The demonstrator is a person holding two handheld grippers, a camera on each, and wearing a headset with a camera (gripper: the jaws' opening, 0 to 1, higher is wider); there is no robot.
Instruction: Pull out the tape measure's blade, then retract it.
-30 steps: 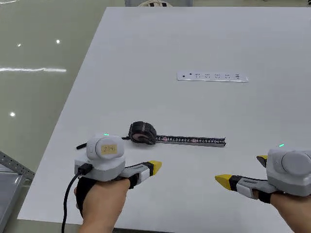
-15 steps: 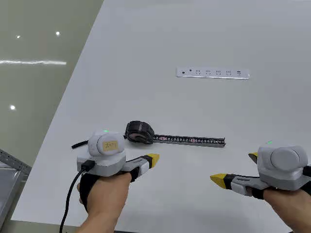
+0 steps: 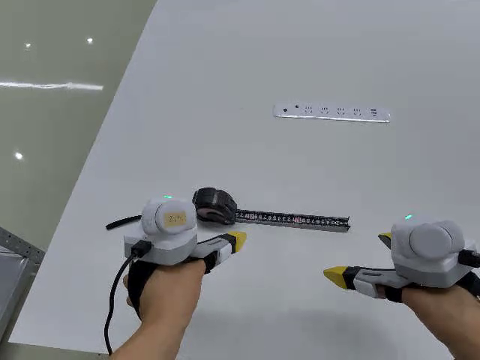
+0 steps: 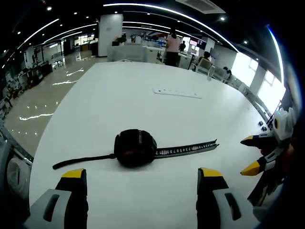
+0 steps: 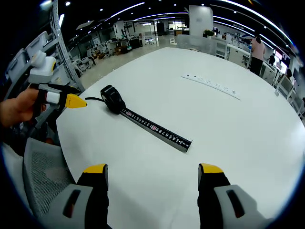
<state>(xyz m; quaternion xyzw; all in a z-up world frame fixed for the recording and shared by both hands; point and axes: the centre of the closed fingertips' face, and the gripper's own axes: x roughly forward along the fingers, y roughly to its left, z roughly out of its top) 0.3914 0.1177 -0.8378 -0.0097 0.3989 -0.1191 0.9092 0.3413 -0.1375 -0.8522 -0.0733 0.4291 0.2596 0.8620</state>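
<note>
Likely to whip back and skid across the table point(image 3: 300, 60) if released unheld — tape measure point(image 3: 216, 205) lying just ahead of the left gripper point(image 4: 141, 173), blade point(image 3: 292, 220) run out flat toward the right gripper point(image 3: 360, 256), both sets of jaws wide apart, gripping nothing.

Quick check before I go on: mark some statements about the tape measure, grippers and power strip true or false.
1. The blade of the tape measure lies pulled out on the table. True.
2. The left gripper is clamped on the tape measure. False: it is open, short of it, holding nothing.
3. The right gripper is open and empty. True.
4. The power strip lies across the blade. False: it lies apart, farther from the person.
</note>
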